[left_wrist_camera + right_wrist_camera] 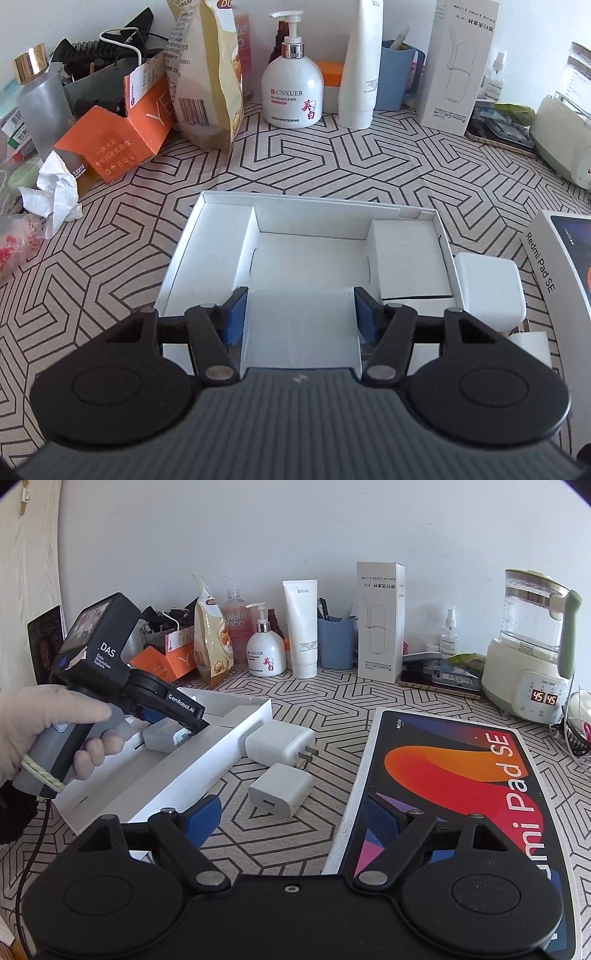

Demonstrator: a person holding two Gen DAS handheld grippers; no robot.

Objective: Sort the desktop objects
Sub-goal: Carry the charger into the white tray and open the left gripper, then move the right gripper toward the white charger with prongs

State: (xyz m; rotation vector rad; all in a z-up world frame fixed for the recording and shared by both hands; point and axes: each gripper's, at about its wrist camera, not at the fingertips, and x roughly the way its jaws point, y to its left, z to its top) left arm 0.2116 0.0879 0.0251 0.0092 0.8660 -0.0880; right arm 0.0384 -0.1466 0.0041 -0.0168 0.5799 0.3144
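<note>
Redmi Pad SE box lid [557, 273] cut by frame edge, kettle [565, 136] partly out of view

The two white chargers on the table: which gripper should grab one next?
Probably the right gripper: it is open and empty, with both chargers just ahead. The left gripper is shut on a white block.
</note>
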